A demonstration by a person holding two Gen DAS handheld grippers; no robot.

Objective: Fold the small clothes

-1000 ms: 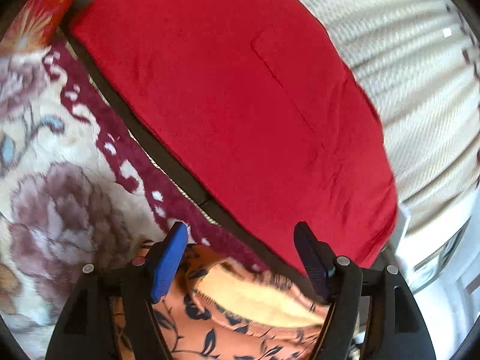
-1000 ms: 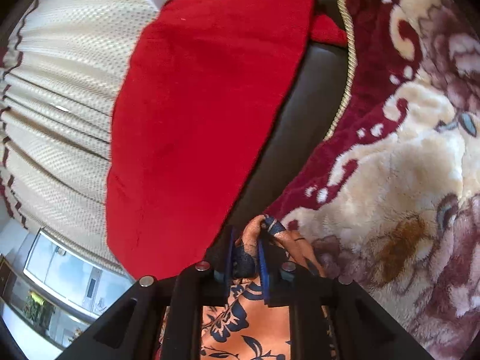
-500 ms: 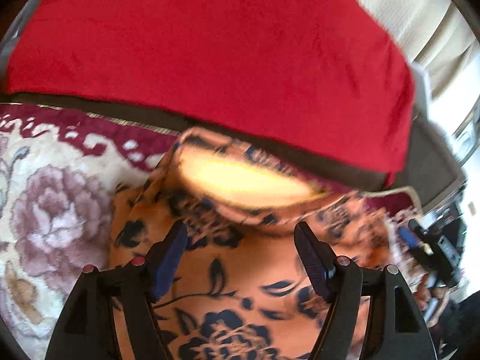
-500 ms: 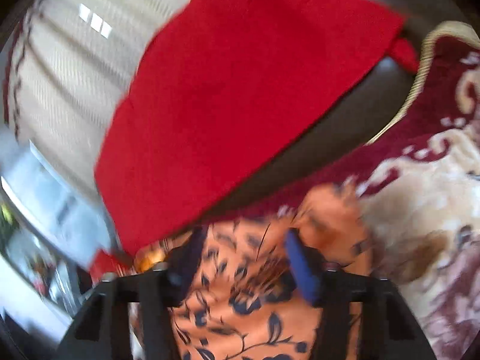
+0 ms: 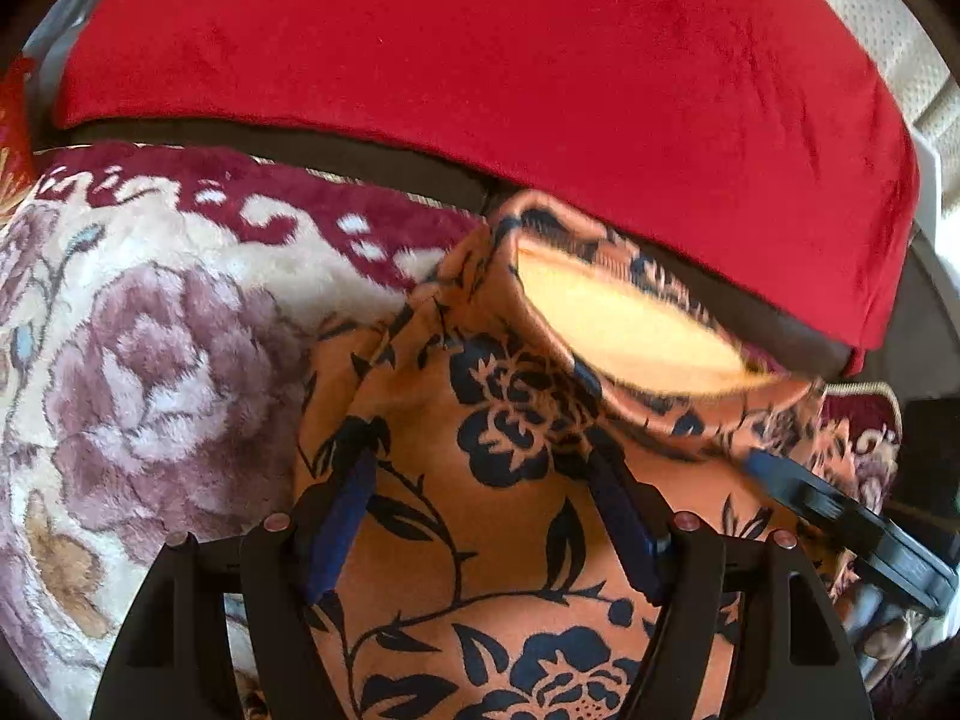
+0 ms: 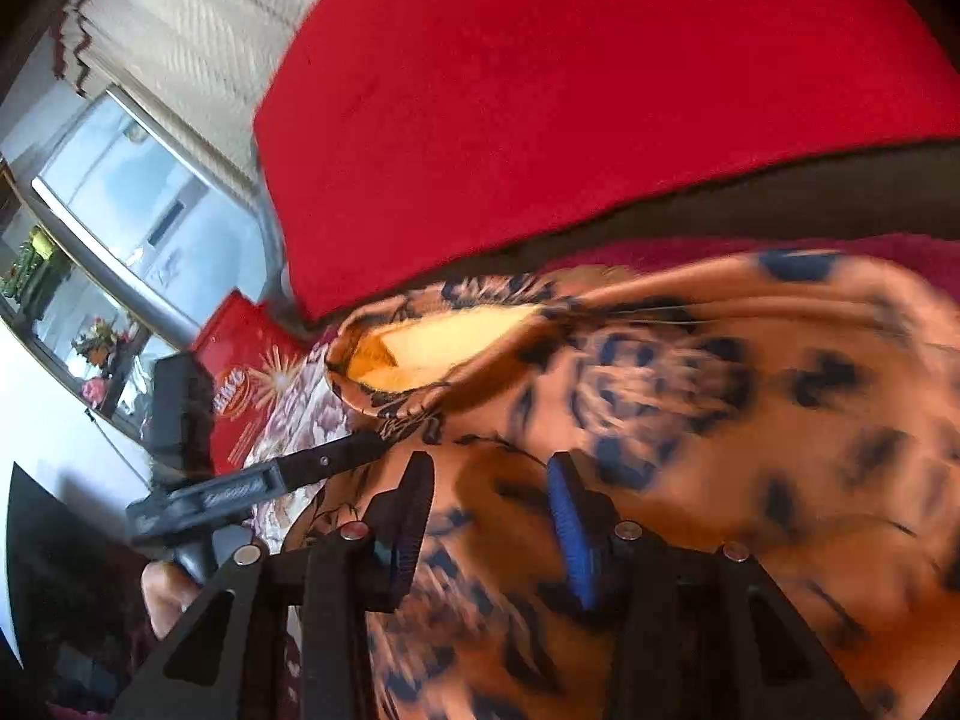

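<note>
An orange garment (image 5: 498, 420) with a dark blue flower print lies on a plush floral blanket (image 5: 150, 360). Its pale yellow inside (image 5: 624, 324) shows at an opening on the far edge. My left gripper (image 5: 480, 450) hovers open over the garment, which lies spread beneath its fingers. A finger (image 5: 780, 474) of my right gripper reaches in from the right. In the blurred right wrist view the garment (image 6: 720, 390) fills the lower half. My right gripper (image 6: 489, 474) is above it, jaws apart and closing, with no fabric pinched between the pads.
A red cloth (image 5: 480, 48) drapes over a dark sofa back (image 5: 372, 156) just beyond the garment. In the right wrist view a cream curtain (image 6: 192, 30), a window (image 6: 120, 180) and a red packet (image 6: 246, 378) lie to the left.
My right gripper let go of the garment edge it had pinched, opened and swung across the garment. My left gripper moved forward over the garment, which now fills its lower view.
</note>
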